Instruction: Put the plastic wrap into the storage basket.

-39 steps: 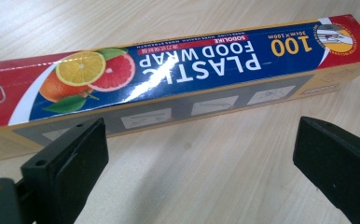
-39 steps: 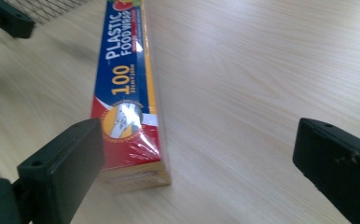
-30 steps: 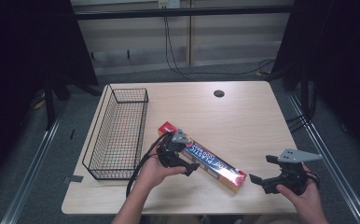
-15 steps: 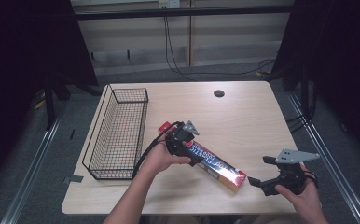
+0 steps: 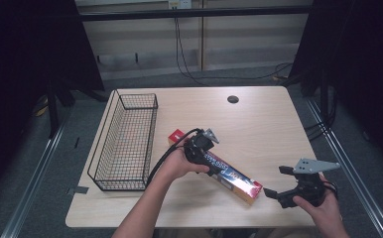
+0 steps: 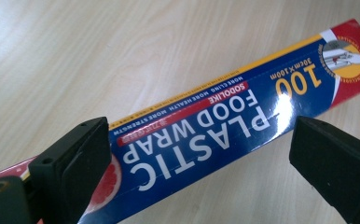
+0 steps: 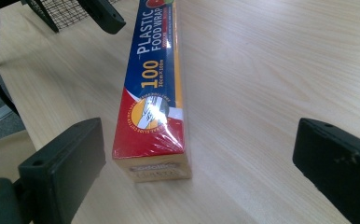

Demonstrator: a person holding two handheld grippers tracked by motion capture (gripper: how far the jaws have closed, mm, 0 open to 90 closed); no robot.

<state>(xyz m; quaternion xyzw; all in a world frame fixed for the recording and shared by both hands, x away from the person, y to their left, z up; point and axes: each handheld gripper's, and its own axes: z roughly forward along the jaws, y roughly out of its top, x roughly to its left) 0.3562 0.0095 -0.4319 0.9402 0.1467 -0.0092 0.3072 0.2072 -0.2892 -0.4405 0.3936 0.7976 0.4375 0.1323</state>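
Both pairs of fingers stood wide apart, gripping nothing. Left gripper (image 5: 210,166) hung over the plastic wrap box (image 5: 229,173), which lay diagonally on the table (image 5: 259,124); right gripper (image 5: 275,193) faced its near end, a wire basket (image 5: 125,141) alongside.

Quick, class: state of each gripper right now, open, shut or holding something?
Left gripper: open, jaws straddling the plastic wrap box, not clamped.
Right gripper: open, holding nothing, facing the box's end.

Left tongs (image 5: 210,171) over the wrap box (image 5: 234,177); right tongs (image 5: 269,193) beside its end.
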